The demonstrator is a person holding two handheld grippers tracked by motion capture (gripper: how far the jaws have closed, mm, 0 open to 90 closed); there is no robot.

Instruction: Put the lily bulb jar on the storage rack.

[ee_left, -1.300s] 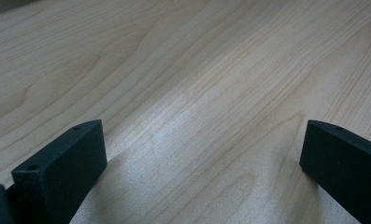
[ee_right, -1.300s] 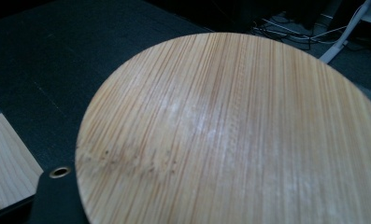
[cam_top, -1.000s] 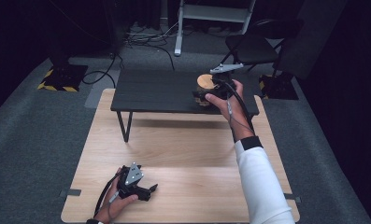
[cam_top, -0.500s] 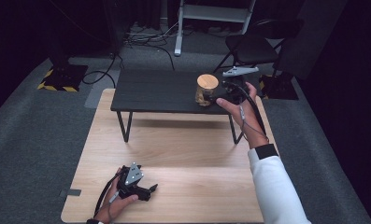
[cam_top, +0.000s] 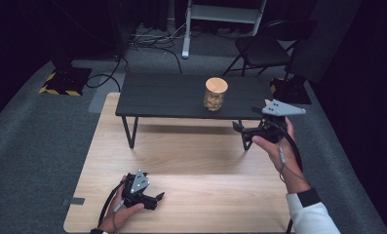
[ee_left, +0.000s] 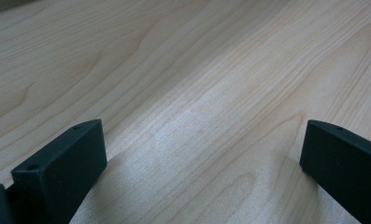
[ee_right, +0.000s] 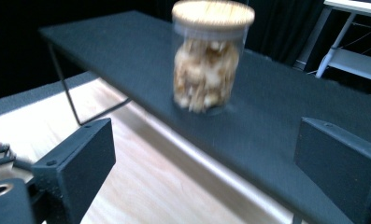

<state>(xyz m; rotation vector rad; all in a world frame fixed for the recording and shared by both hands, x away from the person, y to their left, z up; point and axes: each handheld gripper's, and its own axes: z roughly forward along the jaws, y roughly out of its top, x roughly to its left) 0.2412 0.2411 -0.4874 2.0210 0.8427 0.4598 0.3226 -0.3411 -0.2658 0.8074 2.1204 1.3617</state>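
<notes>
grey carpet [cam_top: 35, 141] covers the floor around a light wooden worktop [cam_top: 191, 161], whose pale grain also runs under the jaws in the left gripper view [ee_left: 183, 84]. a low black shelf [cam_top: 166, 95] on thin metal legs stands across the far part of the worktop; in the right gripper view its dark top [ee_right: 276, 116] runs from upper left to lower right. behind it, a dark folding chair [cam_top: 264, 48] and a white metal frame [cam_top: 215, 14] stand on the carpet, with black cables [cam_top: 152, 41] lying near them.

a clear jar [cam_top: 215, 93] with a round wooden lid stands upright on the right part of the shelf, near its front edge; in the right gripper view the jar [ee_right: 206, 74] shows pale, lumpy contents, slightly blurred.

right gripper [cam_top: 241, 129]: held in the air in front of the shelf's right end, its grey plate on top, jaws pointing left; the jar lies apart from it, beyond and to the left. its jaws stand wide apart with nothing between them.

left gripper [cam_top: 157, 196]: rests low at the near left of the worktop, in the person's hand, well apart from the jar. its jaws are spread wide over bare wood.
</notes>
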